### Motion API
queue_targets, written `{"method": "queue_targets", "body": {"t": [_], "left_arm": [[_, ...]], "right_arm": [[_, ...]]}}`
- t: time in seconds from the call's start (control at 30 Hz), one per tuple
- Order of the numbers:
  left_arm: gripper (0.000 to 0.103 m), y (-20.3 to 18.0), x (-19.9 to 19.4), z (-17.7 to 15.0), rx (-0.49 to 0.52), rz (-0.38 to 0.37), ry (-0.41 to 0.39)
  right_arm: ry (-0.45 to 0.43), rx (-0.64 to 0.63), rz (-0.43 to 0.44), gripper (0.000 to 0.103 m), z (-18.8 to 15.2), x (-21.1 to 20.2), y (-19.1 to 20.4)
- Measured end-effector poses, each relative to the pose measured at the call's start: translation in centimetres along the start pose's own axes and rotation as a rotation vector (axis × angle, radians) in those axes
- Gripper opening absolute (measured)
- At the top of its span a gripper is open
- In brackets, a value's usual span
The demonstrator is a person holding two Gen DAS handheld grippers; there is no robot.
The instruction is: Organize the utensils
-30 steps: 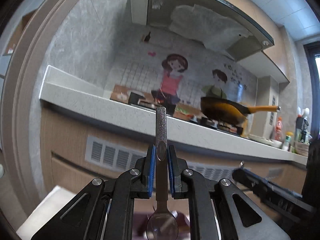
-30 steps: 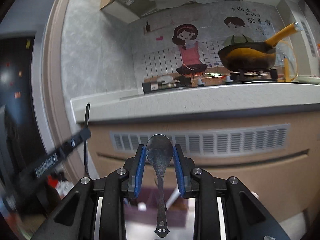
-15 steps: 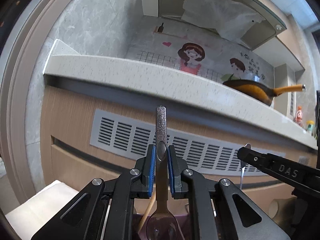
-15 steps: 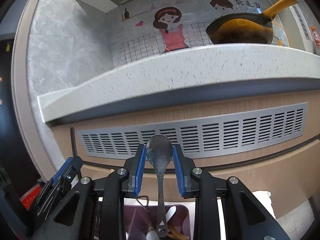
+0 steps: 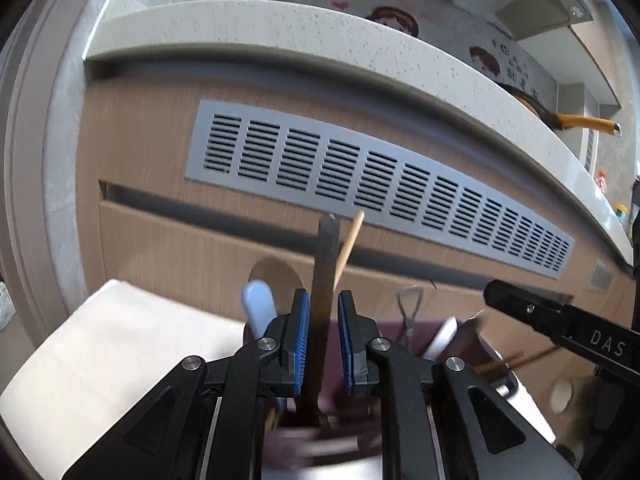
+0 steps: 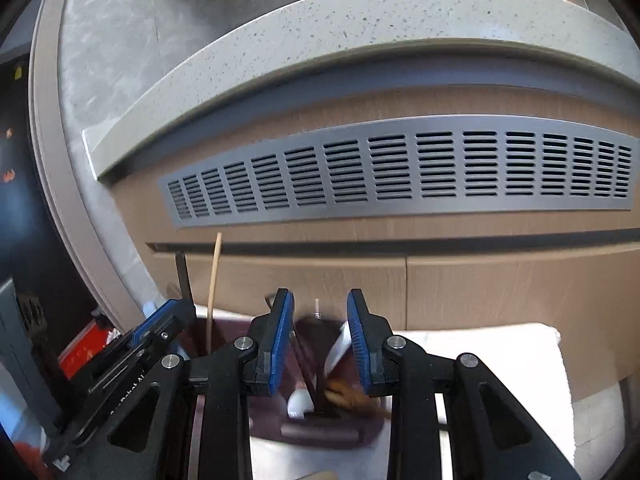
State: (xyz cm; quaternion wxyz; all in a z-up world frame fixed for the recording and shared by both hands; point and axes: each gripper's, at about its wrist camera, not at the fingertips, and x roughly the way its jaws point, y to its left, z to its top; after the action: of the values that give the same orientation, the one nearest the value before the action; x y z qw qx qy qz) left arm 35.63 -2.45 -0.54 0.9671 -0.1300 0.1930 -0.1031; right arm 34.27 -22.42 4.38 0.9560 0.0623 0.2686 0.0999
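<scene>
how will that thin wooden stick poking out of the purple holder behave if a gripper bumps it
The wooden stick leans loose in the purple holder, so it would probably swing or rattle aside. It looks thin and light, likely easy to knock out. Its narrow round shaft may slip between pads.

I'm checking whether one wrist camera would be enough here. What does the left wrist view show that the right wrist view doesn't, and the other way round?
Only the left wrist view: the left gripper from behind, its pads flanking a dark metal handle. Blur hides whether they clamp it.

Only the right wrist view: the right gripper open and empty, a white spoon below it, and a red object at far left.

Both: the purple holder, a wooden chopstick, the grey vent grille, the speckled countertop and a white cloth.
</scene>
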Motion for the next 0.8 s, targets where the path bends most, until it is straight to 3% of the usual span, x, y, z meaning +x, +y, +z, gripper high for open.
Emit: {"method": "queue_targets", "body": {"t": [0.17,0.3,0.47,0.57,0.7,0.8], "left_arm": [[0.023,1.3,-5.3,1.3,-0.063,0.010,-0.030],[0.023,1.1,-10.9,1.1,0.026,0.081,-0.049],[0.026,-0.1,-16.7,-2.8,0.115,0.143,0.025],[0.026,-0.8,-19.2,-5.6,0.151,0.187,0.089],[0.026,-1.9,-21.4,-7.8,0.181,0.187,0.132],[0.026,-2.8,-22.9,-8.6,0.196,0.175,0.115]], "right_arm": [[-0.068,-0.049,-0.021,0.027,-0.7,-4.6,0.7],[-0.107,-0.055,-0.037,0.027,-2.2,-9.3,1.3],[-0.063,-0.075,-0.066,0.027,-7.2,-13.7,2.8],[0.014,-0.085,-0.069,0.027,-10.6,-15.2,4.1],[0.046,-0.065,-0.067,0.027,-13.4,-17.4,5.0],[0.022,-0.065,-0.095,0.027,-14.6,-19.0,5.7]]}}
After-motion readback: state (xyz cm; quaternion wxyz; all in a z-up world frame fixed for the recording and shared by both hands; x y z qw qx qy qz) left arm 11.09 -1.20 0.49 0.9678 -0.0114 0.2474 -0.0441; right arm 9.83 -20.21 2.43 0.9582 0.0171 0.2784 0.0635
